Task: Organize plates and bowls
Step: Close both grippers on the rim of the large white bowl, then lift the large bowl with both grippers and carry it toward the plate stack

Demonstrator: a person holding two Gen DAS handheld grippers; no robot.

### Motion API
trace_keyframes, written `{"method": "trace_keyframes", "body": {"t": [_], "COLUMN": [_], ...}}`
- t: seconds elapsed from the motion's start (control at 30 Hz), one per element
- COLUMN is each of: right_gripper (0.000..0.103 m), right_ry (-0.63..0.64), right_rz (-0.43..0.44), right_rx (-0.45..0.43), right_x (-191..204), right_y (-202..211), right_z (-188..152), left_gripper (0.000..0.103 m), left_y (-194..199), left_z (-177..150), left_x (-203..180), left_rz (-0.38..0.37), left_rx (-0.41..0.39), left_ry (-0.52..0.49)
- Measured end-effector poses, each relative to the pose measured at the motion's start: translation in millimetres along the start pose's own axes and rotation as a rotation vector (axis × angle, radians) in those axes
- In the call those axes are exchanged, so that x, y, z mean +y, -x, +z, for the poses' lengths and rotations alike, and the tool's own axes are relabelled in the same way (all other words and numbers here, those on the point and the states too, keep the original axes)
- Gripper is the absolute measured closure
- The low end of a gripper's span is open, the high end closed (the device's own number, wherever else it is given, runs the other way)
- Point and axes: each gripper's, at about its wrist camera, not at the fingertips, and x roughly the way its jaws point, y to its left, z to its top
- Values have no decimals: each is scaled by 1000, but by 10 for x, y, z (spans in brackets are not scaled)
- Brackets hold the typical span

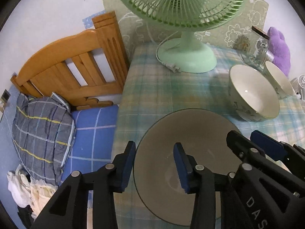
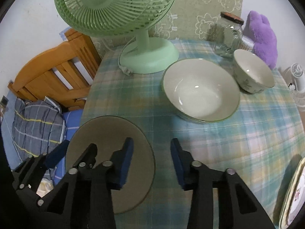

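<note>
Nearest the cameras, both grippers point steeply down over the grey plate (image 1: pixel 171 164), which lies flat at the near left corner of the counter (image 2: pixel 219 143).

1. Left gripper (image 1: pixel 155 167): its fingers straddle the plate's left rim, one outside the edge and one over the plate face. A gap shows at each pad; no pad is seen pressing, so the fingers are parted and hold nothing.
2. Right gripper (image 2: pixel 151 162): its fingers straddle the plate's right rim, the left finger over the plate face and the right finger over the plaid cloth. They are likewise parted, with no grip visible.

Beyond the plate stands the large bowl (image 2: pixel 200 93), upright and empty. Just behind it to the right stands the small bowl (image 2: pixel 253 72), also upright and very close to the large one; whether they touch cannot be told. Farther back are the green fan (image 2: pixel 118 9), a glass jar (image 2: pixel 228 36) and a purple plush toy (image 2: pixel 263 38).

Task progress, as judged: early. The plate and both bowls stand separately; nothing is stacked or nested. A two-sided lift of the plate appears to be the step in hand.

View differences:
- The right wrist view alone shows a patterned plate (image 2: pixel 293 194) at the near right edge.
- The left wrist view shows more of the bed (image 1: pixel 91 133) and pillow (image 1: pixel 42 129) beside the counter.
</note>
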Motion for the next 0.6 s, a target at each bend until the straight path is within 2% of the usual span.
{"method": "trace_keyframes", "body": {"t": [0.07,0.2,0.6], "right_gripper": [68,83,83], "right_ry": [0,10,30], "right_rz": [1,6,-11], "right_rx": [8,26,33], "right_x": [17,54,18], "right_y": [-53,-150,-73], "right_z": [9,18,12], "left_gripper": [67,73,75], "left_y": [-46,-96,-22], "left_z": [1,2,-44], "left_x": [16,43,-70], "left_rz": [-4,0,-4], "left_rx": [10,18,42], "left_ry": [6,12,9]}}
